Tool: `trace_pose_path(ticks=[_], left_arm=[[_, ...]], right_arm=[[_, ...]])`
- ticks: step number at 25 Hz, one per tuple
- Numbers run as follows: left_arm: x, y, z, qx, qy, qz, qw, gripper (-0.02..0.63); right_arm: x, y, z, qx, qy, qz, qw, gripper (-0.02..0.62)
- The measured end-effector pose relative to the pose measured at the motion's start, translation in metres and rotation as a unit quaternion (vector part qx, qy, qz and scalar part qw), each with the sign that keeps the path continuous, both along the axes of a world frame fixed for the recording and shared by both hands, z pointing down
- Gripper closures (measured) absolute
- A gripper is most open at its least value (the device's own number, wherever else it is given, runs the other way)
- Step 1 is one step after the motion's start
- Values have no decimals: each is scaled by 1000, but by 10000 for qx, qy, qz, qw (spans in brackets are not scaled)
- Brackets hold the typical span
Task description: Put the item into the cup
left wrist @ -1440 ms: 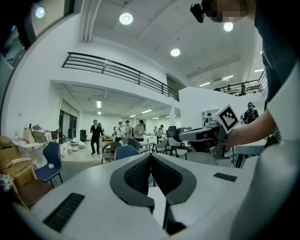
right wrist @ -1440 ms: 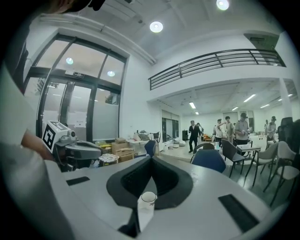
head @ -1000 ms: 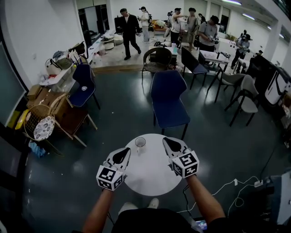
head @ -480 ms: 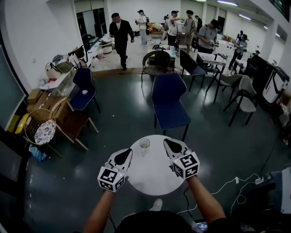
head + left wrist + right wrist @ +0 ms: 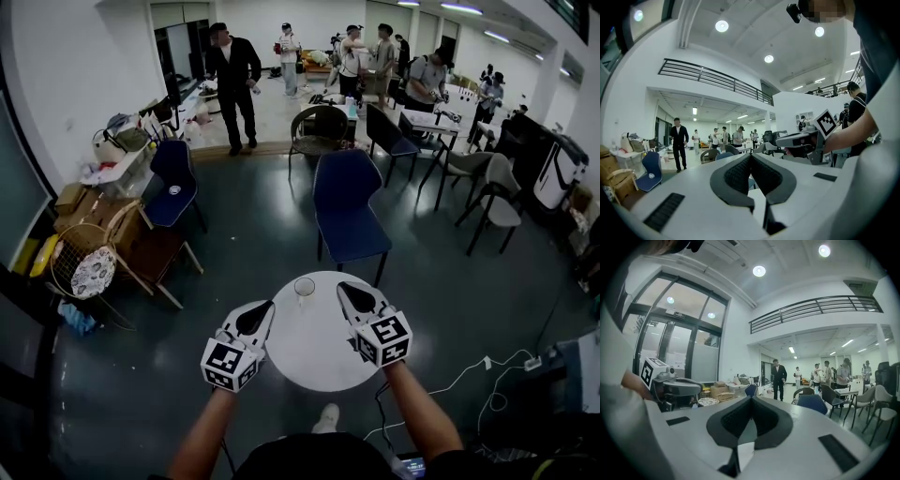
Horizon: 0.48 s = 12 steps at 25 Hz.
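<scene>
One clear glass cup (image 5: 305, 288) stands upright at the upper edge of the round white counter (image 5: 314, 356), between my two tongs and just above their tips. The left tongs (image 5: 268, 307) and right tongs (image 5: 341, 287) are both pressed together on nothing, and the right tips look slightly nearer the cup. I see no item on the counter: count zero.

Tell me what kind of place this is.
Probably a large open workroom or lab hall: people gathered round worktables at the far end, a balcony railing above, and cardboard boxes piled at the side.
</scene>
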State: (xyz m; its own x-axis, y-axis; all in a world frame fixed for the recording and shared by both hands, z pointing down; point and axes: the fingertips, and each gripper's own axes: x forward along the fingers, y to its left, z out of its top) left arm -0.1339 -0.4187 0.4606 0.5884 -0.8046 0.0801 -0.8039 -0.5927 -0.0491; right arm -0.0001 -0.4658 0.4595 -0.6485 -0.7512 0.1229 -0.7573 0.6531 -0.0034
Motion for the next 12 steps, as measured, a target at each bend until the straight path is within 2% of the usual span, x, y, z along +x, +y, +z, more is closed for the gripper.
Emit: trace_pose_path(ticks=[12], left_arm=[[-25,65,-7,71,15,191,9998,590]], right_arm=[[-28,68,-8,41,-41,178,9998,578]])
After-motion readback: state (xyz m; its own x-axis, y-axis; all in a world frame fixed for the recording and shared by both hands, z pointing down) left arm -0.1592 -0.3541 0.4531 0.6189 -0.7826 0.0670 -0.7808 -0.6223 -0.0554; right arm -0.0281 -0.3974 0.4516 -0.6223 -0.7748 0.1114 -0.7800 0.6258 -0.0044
